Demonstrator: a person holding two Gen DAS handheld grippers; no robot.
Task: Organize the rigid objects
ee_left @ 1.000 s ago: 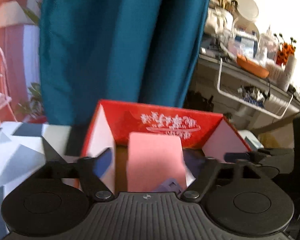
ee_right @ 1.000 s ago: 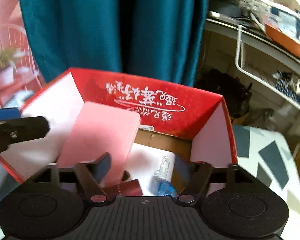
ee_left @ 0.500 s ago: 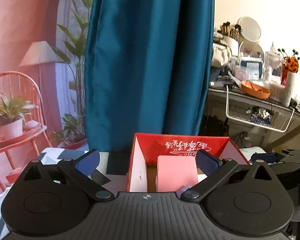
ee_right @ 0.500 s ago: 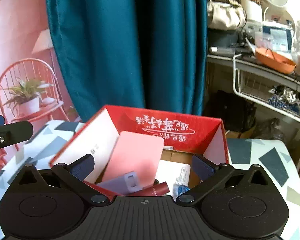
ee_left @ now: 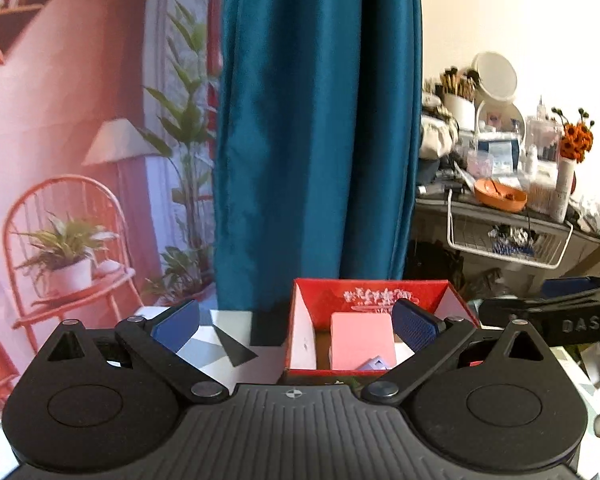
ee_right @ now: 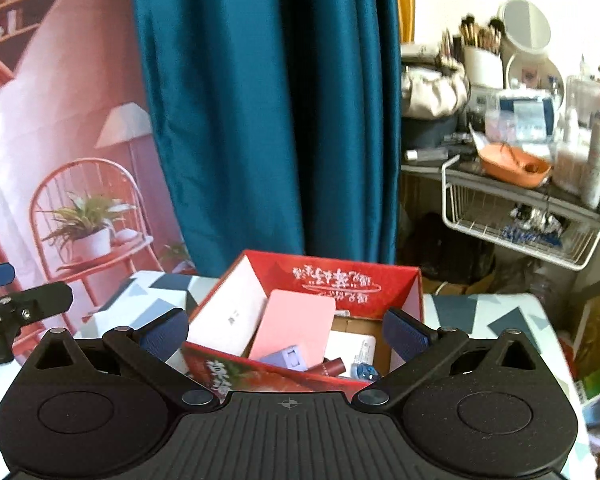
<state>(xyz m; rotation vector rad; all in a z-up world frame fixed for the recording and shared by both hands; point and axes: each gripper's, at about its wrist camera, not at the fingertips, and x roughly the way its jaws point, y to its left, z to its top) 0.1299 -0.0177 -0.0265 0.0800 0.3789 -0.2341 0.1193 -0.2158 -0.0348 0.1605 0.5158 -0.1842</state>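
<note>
A red cardboard box (ee_right: 400,294) with white inner walls stands open on the patterned table (ee_right: 480,312). In it a flat pink box (ee_right: 296,326) leans upright beside a small lilac item (ee_right: 288,358), a dark red tube (ee_right: 332,368) and a white packet (ee_right: 356,346). The red box (ee_left: 420,292) and the pink box (ee_left: 362,338) also show in the left wrist view. My left gripper (ee_left: 296,322) is open and empty, back from the box. My right gripper (ee_right: 284,332) is open and empty, above the box's near edge.
A teal curtain (ee_left: 320,120) hangs right behind the table. A cluttered shelf with a white wire basket (ee_right: 516,220) and an orange bowl (ee_right: 514,164) stands at the right. A printed pink backdrop with a chair (ee_left: 68,240) is at the left.
Both grippers have opened wide and pulled back and up from the red box. The pink box stays leaning inside it, released.
</note>
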